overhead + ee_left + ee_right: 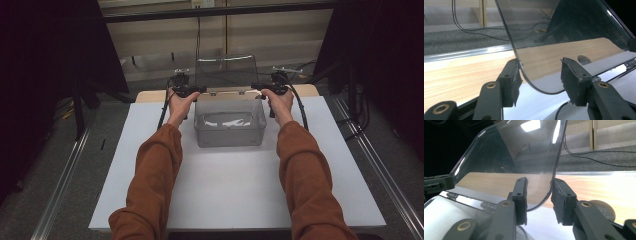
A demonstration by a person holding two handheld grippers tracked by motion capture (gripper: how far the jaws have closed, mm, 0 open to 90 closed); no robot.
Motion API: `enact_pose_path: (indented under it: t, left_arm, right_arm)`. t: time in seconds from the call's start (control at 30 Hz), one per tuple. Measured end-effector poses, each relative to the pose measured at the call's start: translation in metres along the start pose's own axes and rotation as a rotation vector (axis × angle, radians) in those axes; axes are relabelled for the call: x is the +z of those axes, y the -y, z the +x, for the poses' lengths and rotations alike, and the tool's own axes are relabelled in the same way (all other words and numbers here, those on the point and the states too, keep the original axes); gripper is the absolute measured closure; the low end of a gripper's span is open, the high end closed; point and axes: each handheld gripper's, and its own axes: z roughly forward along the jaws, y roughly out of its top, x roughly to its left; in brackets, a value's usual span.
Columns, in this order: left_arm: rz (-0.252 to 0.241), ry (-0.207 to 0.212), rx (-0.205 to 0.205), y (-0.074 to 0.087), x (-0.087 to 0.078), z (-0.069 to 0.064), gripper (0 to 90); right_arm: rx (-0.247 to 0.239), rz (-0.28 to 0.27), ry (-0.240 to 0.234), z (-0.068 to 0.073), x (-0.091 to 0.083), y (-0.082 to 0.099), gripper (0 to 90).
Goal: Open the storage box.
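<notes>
A: Rust sleeves reach up the white table (150, 165) toward the clear box (229, 131), which sits on the far half, lid (226, 71) standing open behind it.

B: Left gripper (540, 75)?

A: At the lid's left edge, jaws spread, one pad touching it.

B: Right gripper (539, 197)?

A: At the lid's right edge, jaws parted around it, no squeeze.

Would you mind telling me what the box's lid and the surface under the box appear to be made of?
The lid looks like clear, glossy plastic, perhaps acrylic: the floor and cables show straight through it and a ceiling light glints off it. The box seems to be the same clear material. The white board under it looks matt, possibly foam or painted board; it lies on a table with a wood-grain finish.
</notes>
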Motion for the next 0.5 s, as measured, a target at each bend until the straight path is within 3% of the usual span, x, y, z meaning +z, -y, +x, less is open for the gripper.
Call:
enact_pose_path:
  t: [0.1, 0.5]
  left_arm:
    - [0.002, -0.008, -0.001, -0.0006, 0.0002, -0.0010, 49.4]
    - [0.005, 0.027, -0.040, 0.0016, 0.0016, 0.0037, 48.3]
  right_arm:
    - [0.004, -0.003, 0.002, 0.0005, 0.0010, 0.0009, 64.7]
    - [0.021, -0.002, 0.003, 0.0018, 0.0044, 0.0050, 58.7]
